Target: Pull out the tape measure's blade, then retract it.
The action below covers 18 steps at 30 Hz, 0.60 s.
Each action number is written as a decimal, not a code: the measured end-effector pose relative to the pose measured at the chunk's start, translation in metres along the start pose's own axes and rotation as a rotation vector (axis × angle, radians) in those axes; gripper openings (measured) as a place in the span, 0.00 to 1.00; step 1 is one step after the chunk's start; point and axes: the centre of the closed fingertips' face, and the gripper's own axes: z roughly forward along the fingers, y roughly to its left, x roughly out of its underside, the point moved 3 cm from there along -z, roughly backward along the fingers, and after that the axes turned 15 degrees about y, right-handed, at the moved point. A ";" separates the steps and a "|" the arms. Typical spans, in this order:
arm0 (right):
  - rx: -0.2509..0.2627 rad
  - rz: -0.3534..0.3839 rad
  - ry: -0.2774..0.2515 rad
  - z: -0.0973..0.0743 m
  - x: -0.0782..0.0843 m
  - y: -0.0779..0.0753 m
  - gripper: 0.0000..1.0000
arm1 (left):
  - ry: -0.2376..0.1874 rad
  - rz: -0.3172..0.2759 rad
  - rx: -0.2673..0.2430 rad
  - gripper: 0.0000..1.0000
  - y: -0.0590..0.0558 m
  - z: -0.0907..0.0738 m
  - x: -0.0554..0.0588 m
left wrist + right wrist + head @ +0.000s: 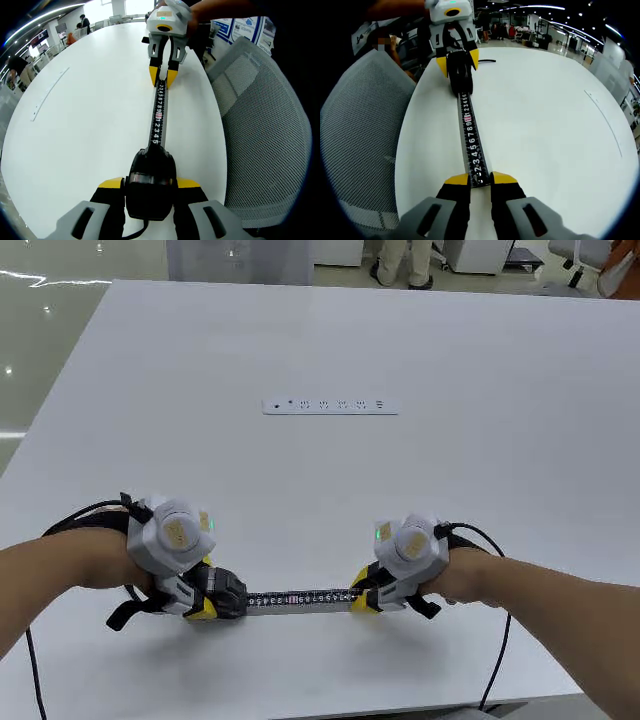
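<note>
head view: left tongs (205, 602) clamp the tape measure (226, 594) at the near edge of the table (320, 350). blade (300, 597) runs flat across to the right tongs (360, 598), which pinch its tip. power strip (330, 406) lies well behind.
left gripper view: tape measure sits wedged between the jaws, blade heading away.
right gripper view: jaws closed on the blade end.

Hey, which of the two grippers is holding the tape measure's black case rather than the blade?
The left gripper: its jaws clamp the black case at the sides, while the right gripper pinches the free end of the extended blade.
</note>
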 end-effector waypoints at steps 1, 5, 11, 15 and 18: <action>0.000 0.001 0.000 0.000 0.001 0.000 0.13 | 0.000 0.000 0.000 0.34 0.000 0.000 0.000; 0.001 0.006 0.002 -0.002 0.005 -0.001 0.13 | 0.000 0.000 0.000 0.34 0.000 0.000 0.000; 0.001 0.014 0.008 -0.005 0.012 -0.003 0.13 | 0.002 0.000 0.000 0.34 0.000 0.000 0.000; 0.004 0.018 0.008 -0.007 0.015 -0.003 0.13 | 0.002 0.000 0.000 0.34 0.000 -0.001 0.000; 0.006 0.019 0.010 -0.008 0.018 -0.004 0.13 | 0.003 -0.001 0.000 0.34 0.000 -0.001 0.000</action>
